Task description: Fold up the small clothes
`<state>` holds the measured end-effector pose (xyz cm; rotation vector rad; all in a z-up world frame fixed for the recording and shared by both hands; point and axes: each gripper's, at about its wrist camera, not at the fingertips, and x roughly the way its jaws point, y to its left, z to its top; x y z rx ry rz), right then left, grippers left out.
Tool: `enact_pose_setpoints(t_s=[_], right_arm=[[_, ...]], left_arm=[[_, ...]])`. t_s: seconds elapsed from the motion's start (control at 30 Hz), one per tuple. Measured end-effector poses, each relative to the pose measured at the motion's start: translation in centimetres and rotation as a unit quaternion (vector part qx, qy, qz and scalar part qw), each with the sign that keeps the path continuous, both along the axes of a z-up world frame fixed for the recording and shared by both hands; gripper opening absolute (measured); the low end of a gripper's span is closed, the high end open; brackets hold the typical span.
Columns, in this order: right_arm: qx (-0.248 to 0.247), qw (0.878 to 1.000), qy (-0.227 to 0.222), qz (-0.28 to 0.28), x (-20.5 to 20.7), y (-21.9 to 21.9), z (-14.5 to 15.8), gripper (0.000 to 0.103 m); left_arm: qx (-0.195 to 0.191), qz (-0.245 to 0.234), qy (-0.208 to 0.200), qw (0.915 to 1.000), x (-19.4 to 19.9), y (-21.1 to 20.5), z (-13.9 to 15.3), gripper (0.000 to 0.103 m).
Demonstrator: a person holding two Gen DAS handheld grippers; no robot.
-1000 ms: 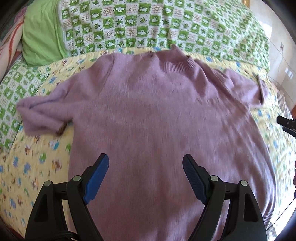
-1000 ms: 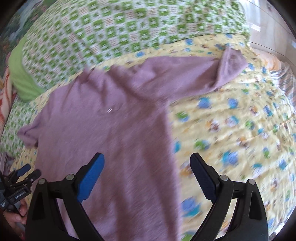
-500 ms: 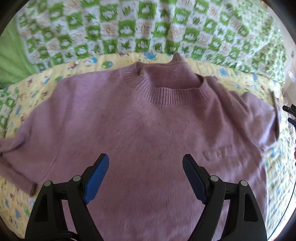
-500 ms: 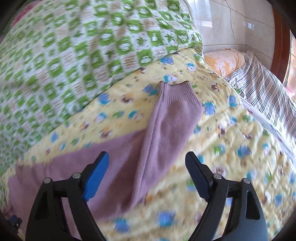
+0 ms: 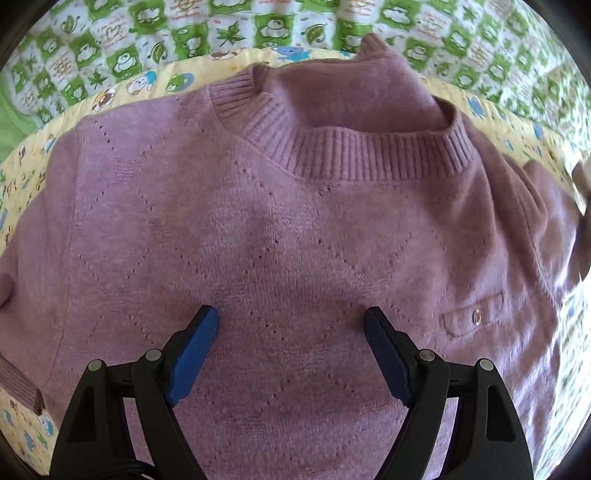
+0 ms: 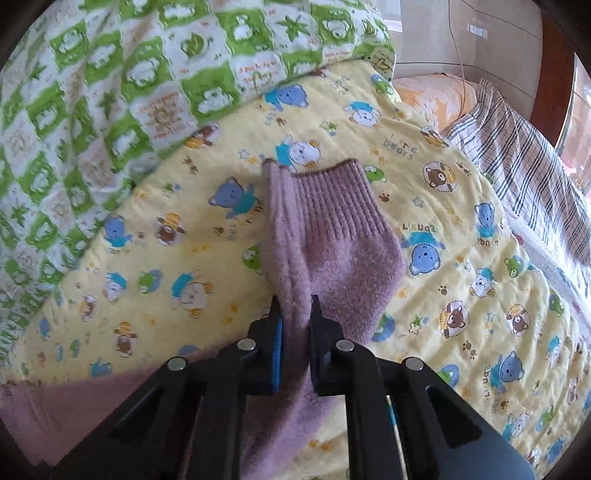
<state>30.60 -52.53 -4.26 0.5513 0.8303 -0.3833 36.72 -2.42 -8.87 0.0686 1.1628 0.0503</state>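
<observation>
A small mauve knit sweater (image 5: pixel 295 236) lies face up on a yellow bear-print quilt (image 6: pixel 184 258), its ribbed collar (image 5: pixel 354 155) toward the far side. My left gripper (image 5: pixel 291 317) is open, just above the chest of the sweater, below the collar, holding nothing. A small chest pocket with a button (image 5: pixel 474 315) is to its right. My right gripper (image 6: pixel 295 314) is shut on the sweater's sleeve (image 6: pixel 332 258), pinching a fold of it behind the ribbed cuff (image 6: pixel 332 199).
A green-and-white checked blanket (image 6: pixel 110 92) is bunched along the far side of the quilt; it also shows in the left wrist view (image 5: pixel 295 29). A plaid cloth (image 6: pixel 524 155) and an orange pillow (image 6: pixel 432 92) lie at the right, near a wall.
My left gripper moved forward up the sweater toward the collar, still open. My right gripper moved onto the sleeve and shut on it near the cuff.
</observation>
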Motion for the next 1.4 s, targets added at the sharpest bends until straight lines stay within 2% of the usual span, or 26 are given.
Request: enact_pose_setpoints(t_s=[0.07,0.13,0.17,0.2,0.23,0.27,0.3,0.33,0.37,0.43,0.5,0.57,0.67,0.73,0.77,0.8,0.93,1.0,1.03,1.07,1.1,1.2,1.4], right_arm=[[0.025,0.996,-0.078,0.045,-1.7,2.9,3.9,0.012],[0.066,0.975,-0.16,0.138,-3.4,8.2,8.2,0.012],[0.093,0.959,-0.186,0.193,-4.0,11.4,9.7,0.012],[0.12,0.937,-0.204,0.256,-4.6,15.1,10.8,0.012],[0.142,0.913,-0.207,0.322,-5.2,19.3,11.5,0.015],[0.149,0.894,-0.199,0.373,-5.7,23.1,11.5,0.017],[0.149,0.879,-0.171,0.42,-5.9,27.2,10.9,0.033],[0.141,0.876,-0.142,0.439,-5.9,29.7,10.0,0.055],[0.134,0.878,-0.116,0.444,-6.0,31.4,8.9,0.061],[0.151,0.886,-0.079,0.431,-5.8,32.5,6.2,0.062],[0.164,0.897,-0.054,0.406,-5.9,31.9,4.3,0.062],[0.153,0.911,-0.045,0.381,-6.6,30.3,3.6,0.062],[0.144,0.923,-0.037,0.356,-7.2,28.8,2.7,0.062],[0.137,0.928,-0.032,0.345,-7.6,27.0,2.0,0.062],[0.134,0.931,-0.028,0.339,-7.5,26.8,1.8,0.062],[0.13,0.935,-0.026,0.33,-7.5,26.5,1.6,0.062],[0.126,0.95,-0.02,0.284,-7.7,24.5,1.1,0.062],[0.119,0.957,-0.025,0.265,-8.1,23.3,1.3,0.062],[0.115,0.96,-0.028,0.254,-8.3,22.8,1.3,0.062],[0.113,0.962,-0.03,0.246,-8.4,22.4,1.3,0.062],[0.112,0.964,-0.028,0.238,-8.4,21.9,1.0,0.062],[0.11,0.969,-0.014,0.222,-7.6,21.3,0.0,0.062],[0.086,0.968,0.007,0.236,-4.5,21.9,-1.7,0.062]], left_arm=[[-0.019,-0.006,0.008,0.9998,-0.4,0.3,0.5,0.081],[-0.076,-0.006,0.007,0.9971,-1.3,1.2,1.6,0.081],[-0.112,-0.006,0.003,0.9937,-1.9,1.8,2.2,0.082],[-0.152,-0.007,0.002,0.9883,-2.6,2.5,2.7,0.082],[-0.183,-0.006,0.005,0.9831,-3.1,3.1,2.9,0.082],[-0.209,-0.004,0.009,0.9779,-3.6,3.8,2.8,0.082],[-0.232,0.001,0.014,0.9726,-4.1,4.5,2.4,0.082],[-0.244,0.008,0.019,0.9697,-4.3,5.1,2.0,0.082],[-0.244,0.015,0.022,0.9695,-4.4,5.5,1.4,0.082],[-0.239,0.031,0.039,0.9698,-4.3,5.5,-0.3,0.082],[-0.25,0.044,0.049,0.966,-3.9,5.6,-2.0,0.082],[-0.259,0.054,0.057,0.9626,-3.3,5.5,-2.7,0.082],[-0.266,0.066,0.051,0.9604,-2.6,4.6,-3.9,0.08],[-0.258,0.068,0.042,0.9628,-2.5,3.9,-4.1,0.041],[-0.263,0.059,0.047,0.9618,-2.5,3.5,-3.6,0.008],[-0.268,0.052,0.051,0.9607,-2.6,3.4,-3.6,0.009],[-0.241,0.027,-0.018,0.97,-5.5,3.4,1.5,0.007],[-0.223,0.032,-0.053,0.9729,-7.3,4.6,4.0,0.007],[-0.21,0.044,-0.064,0.9747,-8.2,5.9,4.3,0.007],[-0.201,0.052,-0.059,0.9764,-8.6,6.9,3.7,0.007],[-0.196,0.064,-0.033,0.978,-8.7,8.2,2.0,0.007],[-0.212,0.094,-0.008,0.9726,-9.4,10.2,-0.5,0.008],[-0.196,0.089,0.001,0.9765,-10.4,9.5,-0.9,0.008]])
